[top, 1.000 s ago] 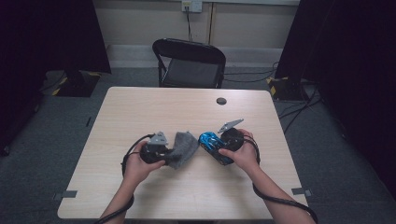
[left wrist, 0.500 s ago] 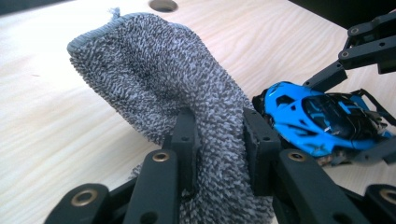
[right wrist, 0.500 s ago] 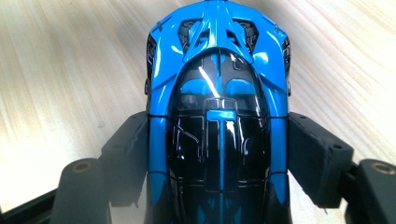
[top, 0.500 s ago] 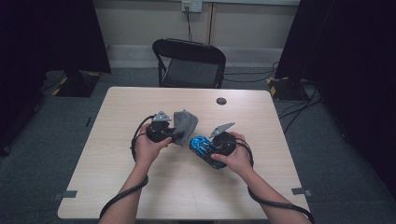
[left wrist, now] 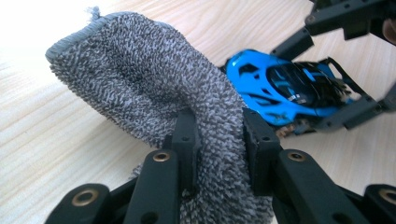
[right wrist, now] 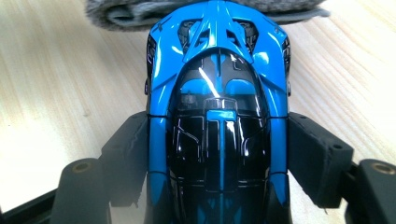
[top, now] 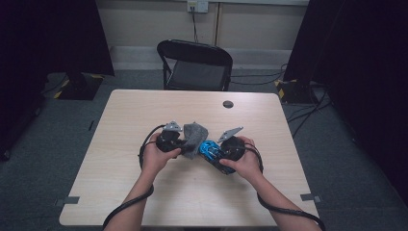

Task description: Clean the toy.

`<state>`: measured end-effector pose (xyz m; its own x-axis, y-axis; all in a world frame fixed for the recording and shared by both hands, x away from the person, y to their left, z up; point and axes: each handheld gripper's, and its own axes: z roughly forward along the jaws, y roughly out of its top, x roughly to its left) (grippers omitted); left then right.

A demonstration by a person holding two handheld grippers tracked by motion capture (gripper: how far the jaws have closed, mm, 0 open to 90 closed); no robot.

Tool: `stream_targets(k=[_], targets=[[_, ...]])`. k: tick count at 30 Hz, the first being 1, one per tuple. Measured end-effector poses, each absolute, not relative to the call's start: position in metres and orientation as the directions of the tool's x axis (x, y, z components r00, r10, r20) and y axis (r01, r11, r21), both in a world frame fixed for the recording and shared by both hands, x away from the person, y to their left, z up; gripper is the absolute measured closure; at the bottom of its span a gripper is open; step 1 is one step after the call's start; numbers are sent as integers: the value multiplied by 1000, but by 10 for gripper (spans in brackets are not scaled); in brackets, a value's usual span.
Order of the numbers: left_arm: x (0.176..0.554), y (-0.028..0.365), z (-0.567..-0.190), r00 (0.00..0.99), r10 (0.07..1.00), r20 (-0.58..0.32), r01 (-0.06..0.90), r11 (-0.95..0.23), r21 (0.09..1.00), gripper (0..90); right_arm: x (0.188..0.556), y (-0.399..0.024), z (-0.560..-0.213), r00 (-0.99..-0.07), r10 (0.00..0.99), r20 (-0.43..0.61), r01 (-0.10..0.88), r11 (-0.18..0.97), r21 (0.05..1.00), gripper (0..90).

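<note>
The blue toy car sits lengthwise between the right gripper jaws, which stand wide and press its flanks, its nose held toward the grey cloth, probably so it can be wiped. The left gripper jaws are nearly shut, pinching a fold of cloth just beside the car. The high view adds the surface below both hands; the gripper views show the grips.

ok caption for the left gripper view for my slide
Left tool pinching a grey towel beside the blue toy car held in the right tool.
</note>
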<state>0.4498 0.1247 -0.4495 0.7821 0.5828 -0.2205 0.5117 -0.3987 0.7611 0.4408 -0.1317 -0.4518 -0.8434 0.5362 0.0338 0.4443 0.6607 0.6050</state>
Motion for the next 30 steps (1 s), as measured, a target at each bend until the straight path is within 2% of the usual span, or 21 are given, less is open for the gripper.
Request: stream_targets(k=[19, 27, 30], targets=[[423, 123, -455, 824, 520, -225, 473, -413, 778, 701, 453, -140, -452, -807, 590, 41, 493, 633, 596, 281], [411, 125, -459, 857, 457, -236, 454, -456, 765, 702, 460, -144, -452, -787, 615, 47, 515, 614, 598, 281], [410, 134, -458, 853, 469, -230, 457, -457, 763, 702, 461, -147, -451, -782, 621, 50, 520, 607, 600, 281]])
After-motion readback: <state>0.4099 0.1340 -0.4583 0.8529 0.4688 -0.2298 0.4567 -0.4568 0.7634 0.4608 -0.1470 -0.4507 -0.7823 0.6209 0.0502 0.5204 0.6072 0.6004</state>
